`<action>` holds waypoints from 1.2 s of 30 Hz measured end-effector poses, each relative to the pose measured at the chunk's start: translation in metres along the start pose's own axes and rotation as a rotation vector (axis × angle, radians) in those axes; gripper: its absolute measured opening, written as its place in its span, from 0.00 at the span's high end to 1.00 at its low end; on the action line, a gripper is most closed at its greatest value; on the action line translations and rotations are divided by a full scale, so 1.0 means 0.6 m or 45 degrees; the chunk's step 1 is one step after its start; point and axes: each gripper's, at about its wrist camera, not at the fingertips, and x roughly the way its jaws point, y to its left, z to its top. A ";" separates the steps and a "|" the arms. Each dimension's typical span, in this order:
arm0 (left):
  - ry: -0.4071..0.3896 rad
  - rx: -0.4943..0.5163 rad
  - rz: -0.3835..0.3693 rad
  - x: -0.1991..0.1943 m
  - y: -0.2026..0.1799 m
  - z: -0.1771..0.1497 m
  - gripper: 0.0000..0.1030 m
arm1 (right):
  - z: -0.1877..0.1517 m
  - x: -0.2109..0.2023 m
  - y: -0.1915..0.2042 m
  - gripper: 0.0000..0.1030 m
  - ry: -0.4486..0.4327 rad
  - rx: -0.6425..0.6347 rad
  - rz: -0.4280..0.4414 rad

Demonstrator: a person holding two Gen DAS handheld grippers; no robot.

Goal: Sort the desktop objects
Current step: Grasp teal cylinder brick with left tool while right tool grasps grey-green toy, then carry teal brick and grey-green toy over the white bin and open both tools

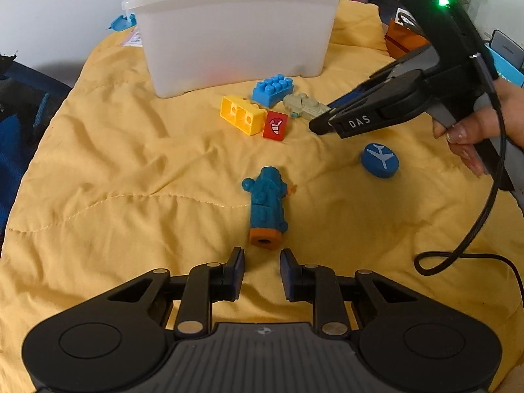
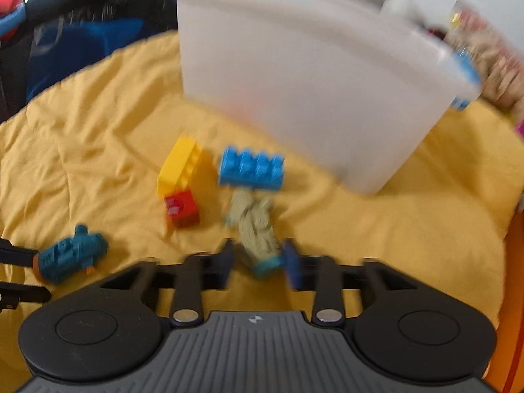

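A teal toy with an orange end (image 1: 267,208) lies on the yellow cloth just ahead of my open, empty left gripper (image 1: 262,270); it also shows in the right wrist view (image 2: 70,257). My right gripper (image 2: 258,263) is open, its fingers either side of the near end of a grey-green toy vehicle (image 2: 257,229), which lies on the cloth; the same gripper (image 1: 322,124) reaches that toy (image 1: 304,106) in the left wrist view. A blue brick (image 1: 271,90), a yellow brick (image 1: 242,114), a red brick (image 1: 275,125) and a blue airplane disc (image 1: 380,160) lie nearby.
A translucent white bin (image 1: 235,32) stands at the back of the cloth, right behind the bricks; it also shows in the right wrist view (image 2: 311,82). A black cable (image 1: 471,229) trails from the right gripper across the cloth. Clutter lines the far edge.
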 end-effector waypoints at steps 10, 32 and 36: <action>-0.080 0.007 0.019 -0.005 -0.009 0.015 0.57 | -0.056 -0.087 0.064 0.72 0.013 0.109 0.020; -0.158 0.024 -0.028 -0.047 -0.022 0.054 0.72 | -0.085 -0.110 0.094 0.72 0.018 0.162 0.015; -0.263 0.049 -0.030 -0.095 -0.028 0.082 0.72 | -0.057 -0.155 0.078 0.71 -0.084 0.168 -0.011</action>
